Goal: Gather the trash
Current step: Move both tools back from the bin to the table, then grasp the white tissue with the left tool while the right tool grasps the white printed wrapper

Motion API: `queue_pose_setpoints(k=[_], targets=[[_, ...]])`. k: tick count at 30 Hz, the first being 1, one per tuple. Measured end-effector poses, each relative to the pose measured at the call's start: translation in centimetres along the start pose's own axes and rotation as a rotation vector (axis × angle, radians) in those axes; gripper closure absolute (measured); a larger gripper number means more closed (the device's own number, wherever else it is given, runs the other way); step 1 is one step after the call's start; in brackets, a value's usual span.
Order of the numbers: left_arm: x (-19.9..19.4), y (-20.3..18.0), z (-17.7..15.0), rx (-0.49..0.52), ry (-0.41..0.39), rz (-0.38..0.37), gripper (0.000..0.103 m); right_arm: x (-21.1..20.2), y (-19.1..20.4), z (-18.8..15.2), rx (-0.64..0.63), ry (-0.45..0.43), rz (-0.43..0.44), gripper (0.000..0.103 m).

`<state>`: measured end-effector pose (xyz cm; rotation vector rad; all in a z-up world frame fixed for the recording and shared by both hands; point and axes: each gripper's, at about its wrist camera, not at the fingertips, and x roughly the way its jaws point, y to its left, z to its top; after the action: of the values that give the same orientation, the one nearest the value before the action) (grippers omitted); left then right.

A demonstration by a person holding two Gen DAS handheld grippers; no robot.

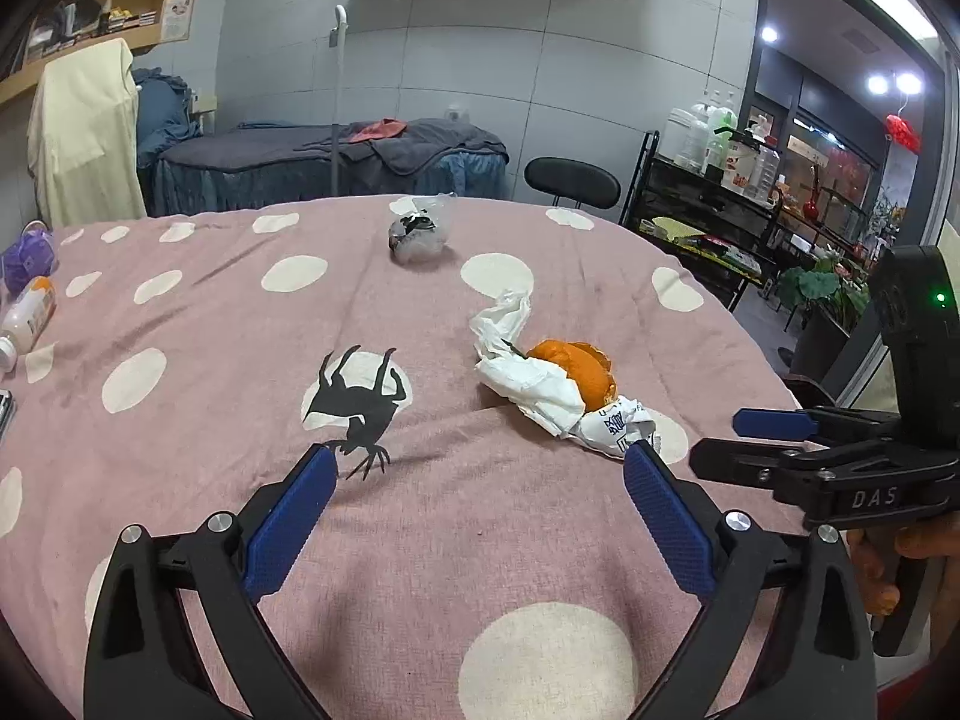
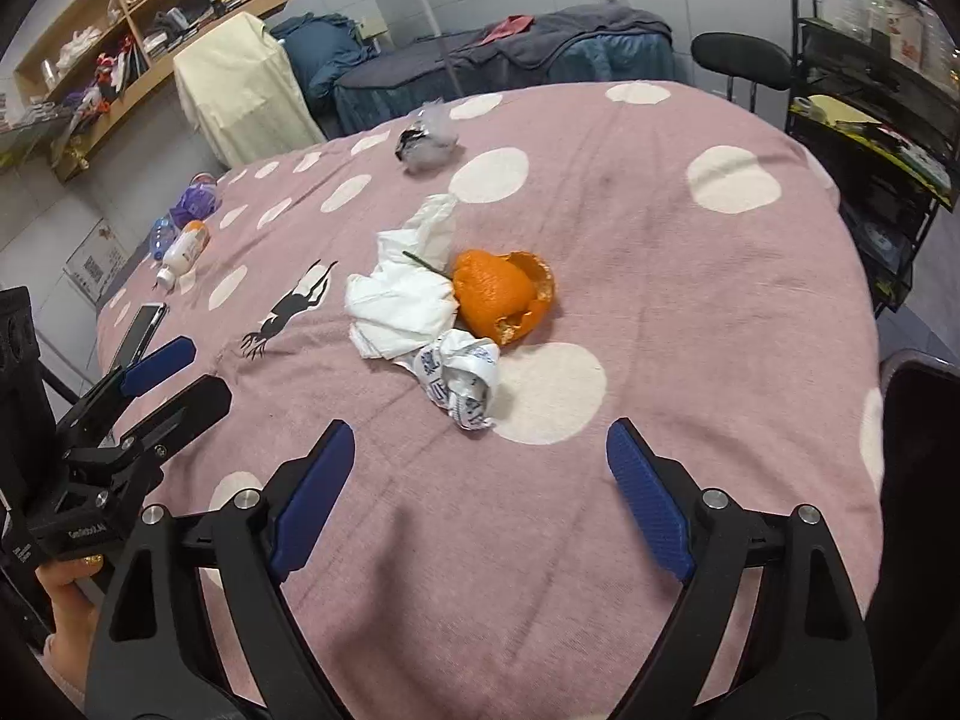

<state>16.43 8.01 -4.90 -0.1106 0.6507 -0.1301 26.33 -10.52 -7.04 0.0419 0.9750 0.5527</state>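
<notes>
You're hovering both claws wide open and empty over the pink spotted tablecloth (image 2: 690, 300): right gripper (image 2: 480, 450), left gripper (image 1: 480, 468). The trash pile is sitting mid-table: orange peel (image 2: 501, 294) touching the white tissue (image 2: 402, 300), crumpled printed wrapper (image 2: 465, 381) nearest. I'd go for the wrapper first, pinching low.

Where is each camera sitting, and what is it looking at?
Left wrist: sits on the left gripper, looking down across the table; the right gripper and a hand show.
Right wrist: sits on the right gripper, looking down; the left gripper shows.
Both see the orange peel, white tissue and crumpled paper.
</notes>
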Motion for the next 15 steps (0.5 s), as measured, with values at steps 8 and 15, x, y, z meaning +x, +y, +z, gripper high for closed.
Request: queue_pose_setpoints(k=[8,15], targets=[[1.5,1.6,0.7,-0.043,0.044,-0.029,0.017,5.4,0.7,2.6,0.007,0.144,0.027,0.037],[2.6,1.8,1.5,-0.05,0.067,-0.053,0.021,6.1,0.3,3.1,0.024,0.161,0.014,0.073]])
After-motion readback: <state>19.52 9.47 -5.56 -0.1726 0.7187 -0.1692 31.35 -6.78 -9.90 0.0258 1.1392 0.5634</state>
